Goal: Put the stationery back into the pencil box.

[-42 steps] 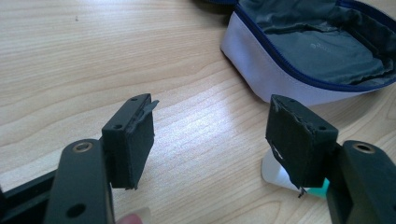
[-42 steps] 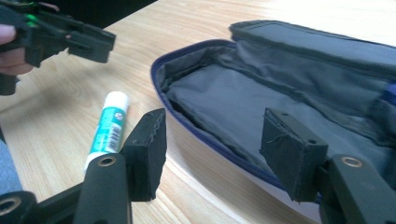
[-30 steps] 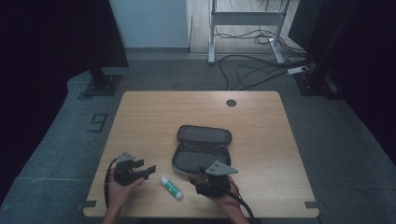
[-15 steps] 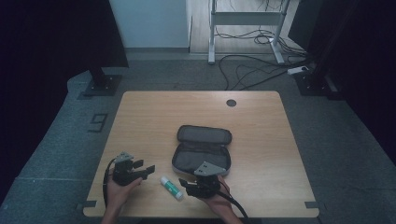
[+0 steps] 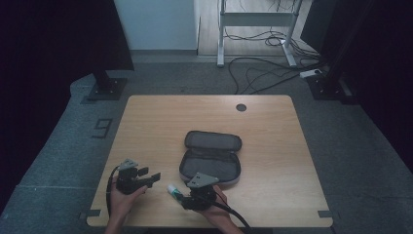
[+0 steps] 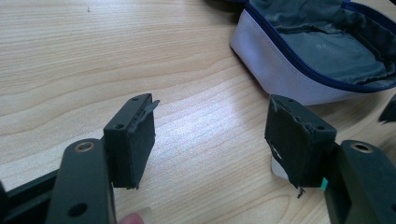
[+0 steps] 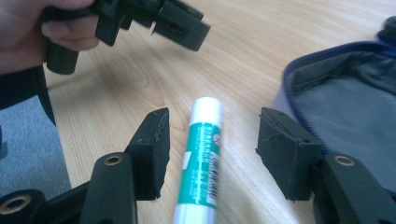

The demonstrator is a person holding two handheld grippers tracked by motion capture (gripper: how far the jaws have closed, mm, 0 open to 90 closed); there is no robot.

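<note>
Straddling the glue stick (image 7: 201,158), the right claw (image 7: 210,154) has its two black pads spread to either side of the tube with clear gaps, so nothing is pinched yet. That placement reads as a line-up for a grab: the stick lies flat on the tabletop (image 5: 160,122), its long axis running along the jaws, so the pads can close across its narrow body rather than its ends. In the high view the right claw (image 5: 187,194) sits at the near edge of the tabletop, with the white cap of the glue stick (image 5: 173,189) poking out to its left.

Just beside the stick, the pouch (image 5: 210,157) lies unzipped with its lid folded back and its grey lining facing up. It probably lies open like that to receive the stick, and it is close enough for a short carry.

The left claw (image 5: 147,176) rests well apart from the stick, farther left on the tabletop, with its jaws spread and nothing between them. From its own camera the left claw (image 6: 210,140) points toward the pouch (image 6: 313,60), a likely waiting pose from which it could steady the soft case.
</note>
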